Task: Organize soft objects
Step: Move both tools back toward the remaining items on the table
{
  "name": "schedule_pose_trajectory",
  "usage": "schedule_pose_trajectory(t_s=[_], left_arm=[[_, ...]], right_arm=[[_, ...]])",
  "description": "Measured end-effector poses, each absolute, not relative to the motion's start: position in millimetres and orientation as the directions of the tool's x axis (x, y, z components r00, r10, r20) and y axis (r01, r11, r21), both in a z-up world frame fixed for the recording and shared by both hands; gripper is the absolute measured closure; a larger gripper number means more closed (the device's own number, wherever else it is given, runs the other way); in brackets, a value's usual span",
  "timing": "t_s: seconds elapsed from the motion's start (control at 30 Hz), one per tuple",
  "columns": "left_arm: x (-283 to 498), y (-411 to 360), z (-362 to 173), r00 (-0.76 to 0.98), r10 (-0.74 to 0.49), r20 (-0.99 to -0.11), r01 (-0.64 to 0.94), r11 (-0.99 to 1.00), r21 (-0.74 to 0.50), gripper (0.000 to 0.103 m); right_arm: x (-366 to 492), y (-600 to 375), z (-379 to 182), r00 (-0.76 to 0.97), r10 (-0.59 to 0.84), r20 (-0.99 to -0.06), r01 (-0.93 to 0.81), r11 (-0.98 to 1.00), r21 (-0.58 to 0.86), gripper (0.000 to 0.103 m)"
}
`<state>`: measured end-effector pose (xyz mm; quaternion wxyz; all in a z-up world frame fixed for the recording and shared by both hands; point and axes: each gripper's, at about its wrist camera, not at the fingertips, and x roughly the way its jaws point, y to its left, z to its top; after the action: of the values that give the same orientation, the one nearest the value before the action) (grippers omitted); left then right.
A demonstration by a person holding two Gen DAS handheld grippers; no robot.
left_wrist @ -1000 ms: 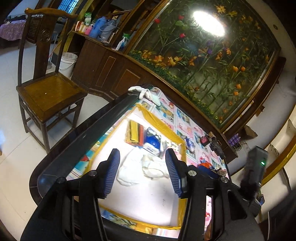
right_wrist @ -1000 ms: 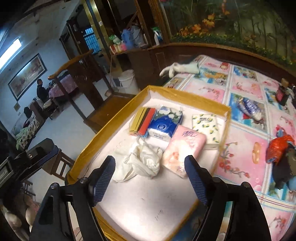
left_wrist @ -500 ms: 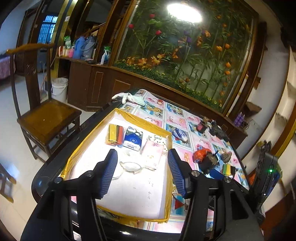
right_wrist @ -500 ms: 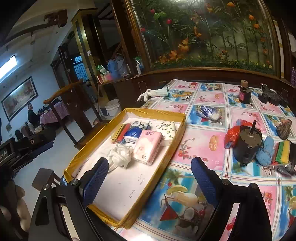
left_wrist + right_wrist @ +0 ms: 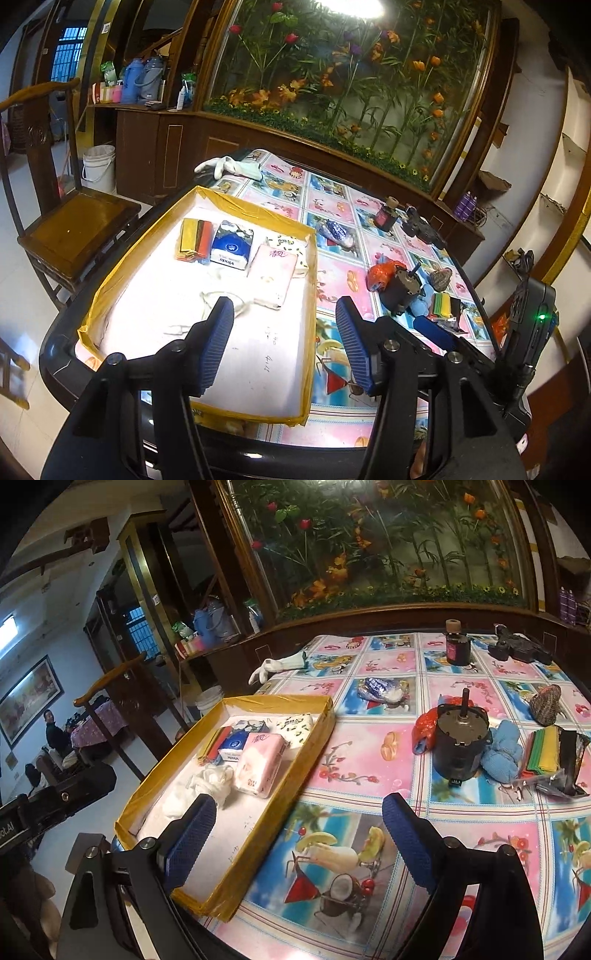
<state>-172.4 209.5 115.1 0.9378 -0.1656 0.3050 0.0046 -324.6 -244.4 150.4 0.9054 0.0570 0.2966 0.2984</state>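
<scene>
Tray: the yellow-edged tray [image 5: 325,716] at the table's left edge now holds a white cloth [image 5: 212,781], a pink tissue pack [image 5: 260,762], a blue pack [image 5: 232,248], a floral pack [image 5: 295,728] and a colour pad [image 5: 194,242]
Change: a second ago I hung close over the cloth; now both views sit back and take in the whole table
Left gripper [image 5: 284,347]: released, jaws just eased wider, nothing between
Right gripper [image 5: 299,845]: released, jaws just spread wide, nothing held
Remaining: blue cloth [image 5: 502,751] and red bag [image 5: 423,729] lie beside the motor [image 5: 460,746], right of the tray
Meaning: I judge the cloth delivered; next pick lies rightward
</scene>
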Motion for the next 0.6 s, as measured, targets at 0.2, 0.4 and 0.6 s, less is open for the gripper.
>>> schedule_pose_trajectory(t_s=[0.2, 0.4, 0.6], left_arm=[[-168.4, 215.2, 106.2, 0.802, -0.097, -0.589, -0.125, 0.938, -0.324, 0.047], [-165.5, 216.8, 102.0, 0.8, -0.115, -0.589, -0.113, 0.935, -0.336, 0.047], [-158.8, 207.4, 91.2, 0.761, -0.155, -0.63, -0.077, 0.943, -0.324, 0.047]], right_arm=[[-325.9, -237.3, 149.6, 0.656, 0.56, -0.506, -0.51, 0.823, 0.25, 0.01], [-324.0, -238.2, 148.1, 0.664, 0.547, -0.509, -0.498, 0.832, 0.244, 0.01], [-318.7, -246.6, 140.6, 0.672, 0.523, -0.525, -0.468, 0.849, 0.247, 0.01]])
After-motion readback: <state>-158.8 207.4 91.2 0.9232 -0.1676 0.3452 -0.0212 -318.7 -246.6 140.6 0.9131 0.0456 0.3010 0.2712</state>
